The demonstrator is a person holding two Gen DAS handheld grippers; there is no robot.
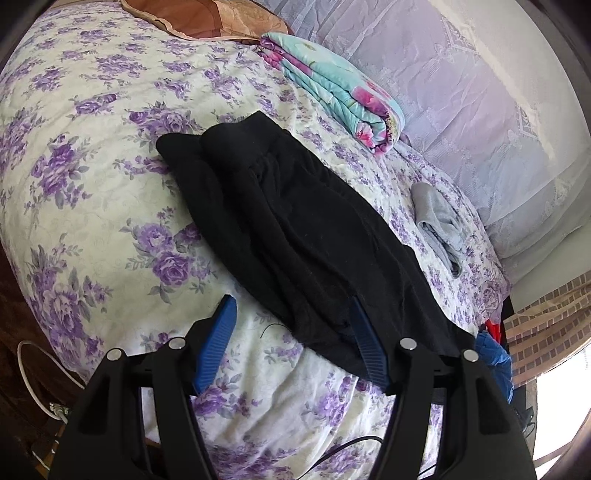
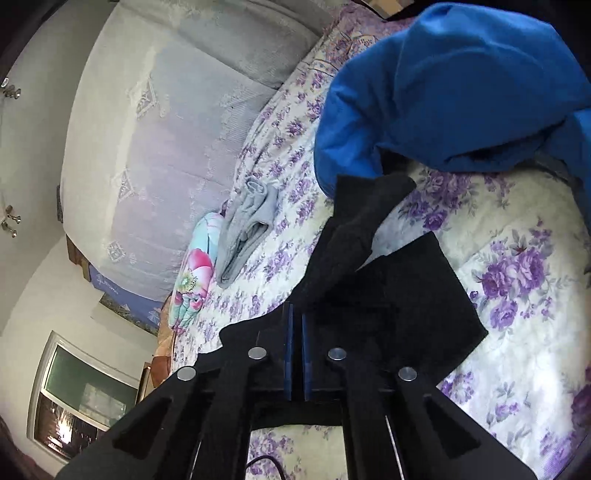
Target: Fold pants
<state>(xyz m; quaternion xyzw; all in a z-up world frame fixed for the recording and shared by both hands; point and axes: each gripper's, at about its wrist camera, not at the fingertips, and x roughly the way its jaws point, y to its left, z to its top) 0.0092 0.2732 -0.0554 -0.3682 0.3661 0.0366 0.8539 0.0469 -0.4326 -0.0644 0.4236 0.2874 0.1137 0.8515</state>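
Note:
Black pants lie lengthwise on the floral bedspread, waistband at the far end. My left gripper is open at their near end. One of its blue fingers rests over bare bedspread. The other one is at the edge of the cloth, partly covered by it. In the right wrist view my right gripper has its blue fingers pressed together. It is shut on the black pants, and a fold of the cloth stands up just beyond the tips.
A folded turquoise and pink quilt and a crumpled grey garment lie beyond the pants, near a pale lace-covered headboard. A brown pillow sits at the far end. Bright blue cloth hangs over the bed close to the right gripper.

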